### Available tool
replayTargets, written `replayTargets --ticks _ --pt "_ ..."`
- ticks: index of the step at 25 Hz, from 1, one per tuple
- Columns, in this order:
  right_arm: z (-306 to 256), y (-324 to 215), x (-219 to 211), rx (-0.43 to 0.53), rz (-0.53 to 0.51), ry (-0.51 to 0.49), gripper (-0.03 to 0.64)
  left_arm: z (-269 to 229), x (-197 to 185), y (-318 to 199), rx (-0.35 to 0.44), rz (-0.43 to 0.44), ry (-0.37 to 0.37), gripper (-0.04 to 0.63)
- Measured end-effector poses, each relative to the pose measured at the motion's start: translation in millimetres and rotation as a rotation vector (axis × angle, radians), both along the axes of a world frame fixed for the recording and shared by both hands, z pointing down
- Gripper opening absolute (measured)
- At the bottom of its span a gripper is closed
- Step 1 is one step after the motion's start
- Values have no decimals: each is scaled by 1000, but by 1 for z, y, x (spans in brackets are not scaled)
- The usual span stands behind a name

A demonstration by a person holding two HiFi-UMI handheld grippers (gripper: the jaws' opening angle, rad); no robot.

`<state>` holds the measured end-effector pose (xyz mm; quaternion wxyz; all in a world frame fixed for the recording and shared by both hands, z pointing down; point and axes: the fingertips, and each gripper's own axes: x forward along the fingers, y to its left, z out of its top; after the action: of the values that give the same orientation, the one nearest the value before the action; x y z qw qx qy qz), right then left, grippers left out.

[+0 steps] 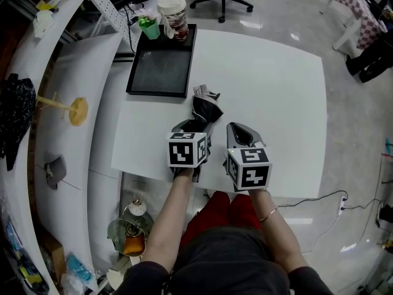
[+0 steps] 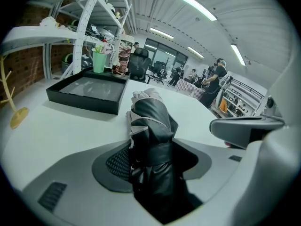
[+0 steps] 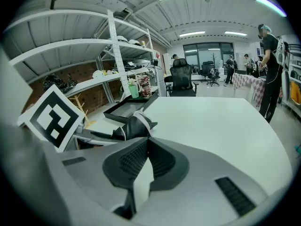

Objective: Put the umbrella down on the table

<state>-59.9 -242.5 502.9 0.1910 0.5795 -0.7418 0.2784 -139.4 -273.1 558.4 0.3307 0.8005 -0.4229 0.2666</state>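
Umbrella (image 1: 203, 110) black, grey trim; table (image 1: 270, 103) white; tray (image 1: 159, 72) black; cup (image 1: 149, 28) green.

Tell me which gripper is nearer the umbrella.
Left. The left gripper is shut on the umbrella. The right gripper sits just to the umbrella's right, apart from it, its jaws together on nothing.

No words, brands or numbers can be read anywhere. The left gripper (image 1: 195, 125) and right gripper (image 1: 238, 131) bear only black-and-white square marker patterns. The print on the tall cup (image 1: 172, 16) at the black tray's (image 1: 156, 93) far corner is too small to read.
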Motion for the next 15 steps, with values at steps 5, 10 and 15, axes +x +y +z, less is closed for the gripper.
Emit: replayTargets --ticks 5,10,15 --pt "-1 1 -2 2 -1 3 18 1 3 1 6 9 -23 247" --pt "-3 1 -5 11 0 -2 18 -4 2 0 49 1 -47 256" --pt "-9 3 -3 20 0 -7 18 -21 0 -5 157 -46 -35 258"
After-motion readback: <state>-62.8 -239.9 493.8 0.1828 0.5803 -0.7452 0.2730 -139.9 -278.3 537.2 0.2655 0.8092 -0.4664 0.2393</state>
